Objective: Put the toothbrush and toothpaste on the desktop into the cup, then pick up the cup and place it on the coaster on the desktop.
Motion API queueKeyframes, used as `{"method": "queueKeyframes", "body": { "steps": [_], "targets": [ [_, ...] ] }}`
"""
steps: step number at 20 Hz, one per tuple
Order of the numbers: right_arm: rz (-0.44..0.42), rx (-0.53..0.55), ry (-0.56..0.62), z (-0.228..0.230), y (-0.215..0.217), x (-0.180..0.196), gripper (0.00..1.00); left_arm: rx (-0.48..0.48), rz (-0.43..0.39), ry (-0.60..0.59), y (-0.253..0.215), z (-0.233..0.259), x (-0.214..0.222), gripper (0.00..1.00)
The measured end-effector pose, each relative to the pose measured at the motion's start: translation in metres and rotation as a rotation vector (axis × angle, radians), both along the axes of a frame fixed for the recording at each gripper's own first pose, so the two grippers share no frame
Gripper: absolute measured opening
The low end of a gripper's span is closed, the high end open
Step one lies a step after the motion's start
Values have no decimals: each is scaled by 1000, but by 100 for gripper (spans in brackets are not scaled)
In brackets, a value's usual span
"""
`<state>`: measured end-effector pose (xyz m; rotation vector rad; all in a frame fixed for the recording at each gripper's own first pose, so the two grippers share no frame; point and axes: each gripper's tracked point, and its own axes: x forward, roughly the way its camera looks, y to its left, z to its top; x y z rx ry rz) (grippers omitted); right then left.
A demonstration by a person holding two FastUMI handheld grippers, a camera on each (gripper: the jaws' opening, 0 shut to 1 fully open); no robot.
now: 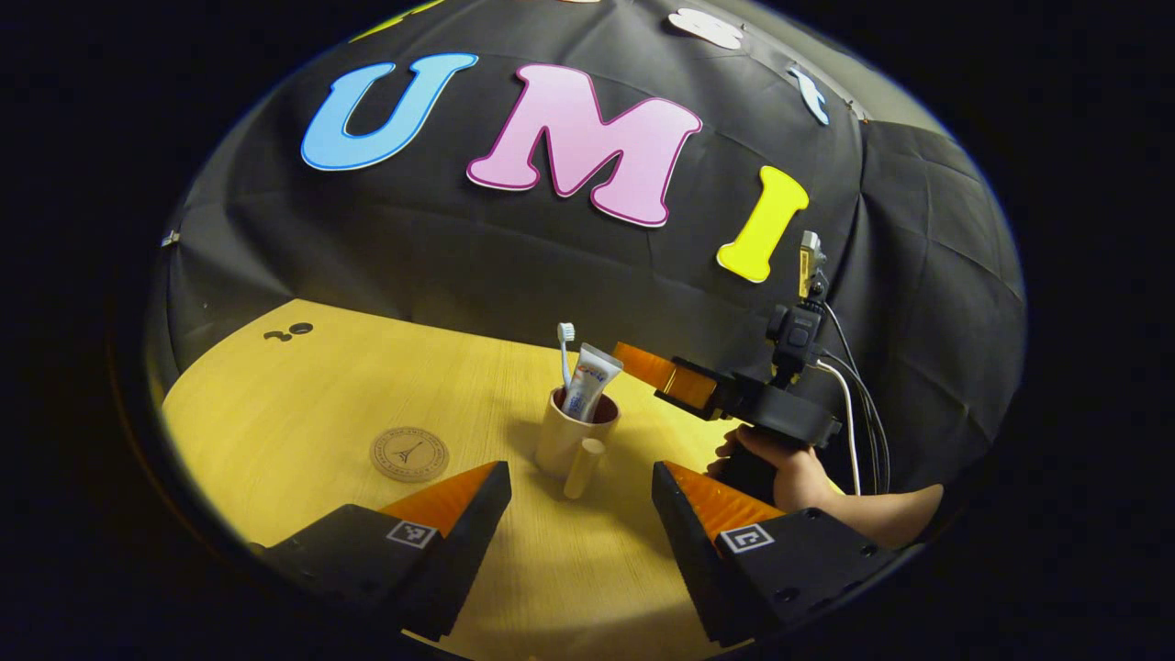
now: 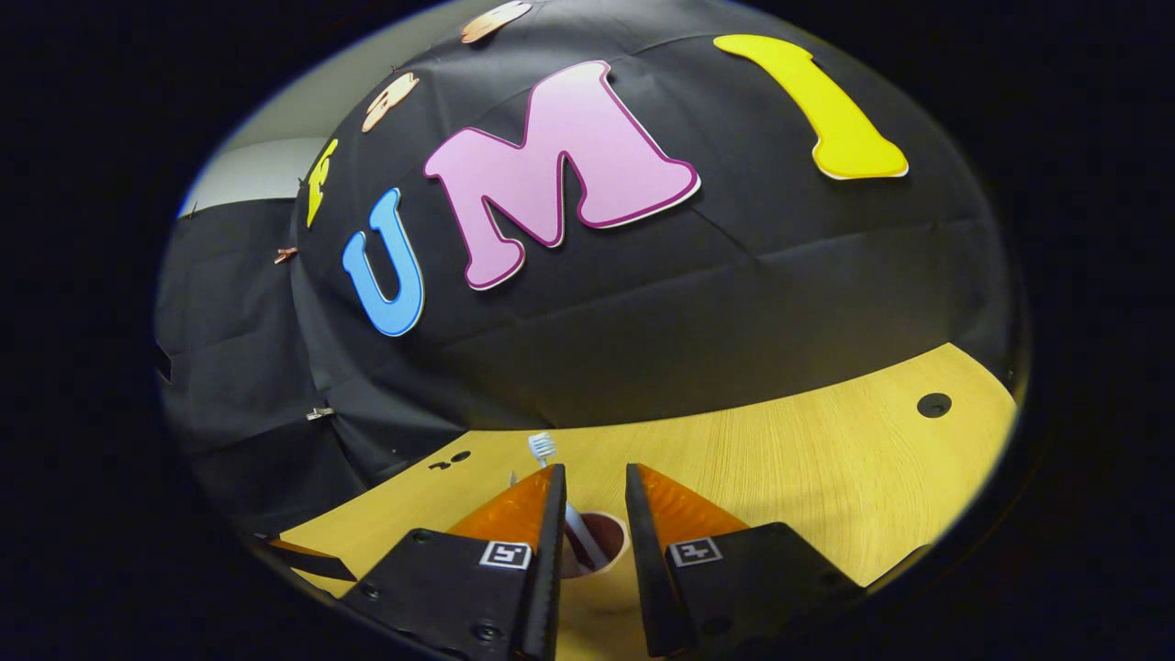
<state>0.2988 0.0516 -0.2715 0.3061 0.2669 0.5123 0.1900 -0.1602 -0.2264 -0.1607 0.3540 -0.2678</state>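
On the yellow wooden table (image 1: 303, 404) the beige cup (image 1: 560, 441) stands upright with the toothbrush (image 1: 565, 349) and the toothpaste (image 1: 587, 381) already in it, bristles and tube end sticking up above the rim; their lower parts are hidden inside the cup. A handle on the cup's near side points toward the camera. The round coaster (image 1: 409, 453) lies flat, well apart from the cup, on its left in the left gripper view. The left hand-held gripper (image 1: 581, 491) is spread wide and empty, just short of the cup. The right hand-held gripper (image 1: 656, 367), gripped by a hand (image 1: 780, 468), hovers beside the toothpaste top. In the right gripper view its fingers (image 2: 592, 500) stand narrowly apart above the cup (image 2: 606, 542), gripping nothing; they cover most of the cup and the tube, leaving only the toothbrush (image 2: 543, 448) head clear.
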Motion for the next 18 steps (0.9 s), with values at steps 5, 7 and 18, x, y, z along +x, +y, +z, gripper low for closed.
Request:
{"method": "queueKeyframes", "body": {
  "steps": [5,7,18],
  "targets": [
    [-37,-30,46,18,-17,-3,100,14,12,30,8,-9,-17,96],
    [-51,-83,61,21,-20,-8,98,19,33,47,18,-14,-23,96],
    [-25,-261,326,25,-3,-33,98,8,153,89,74,-12,-51,96]
  ]
}}
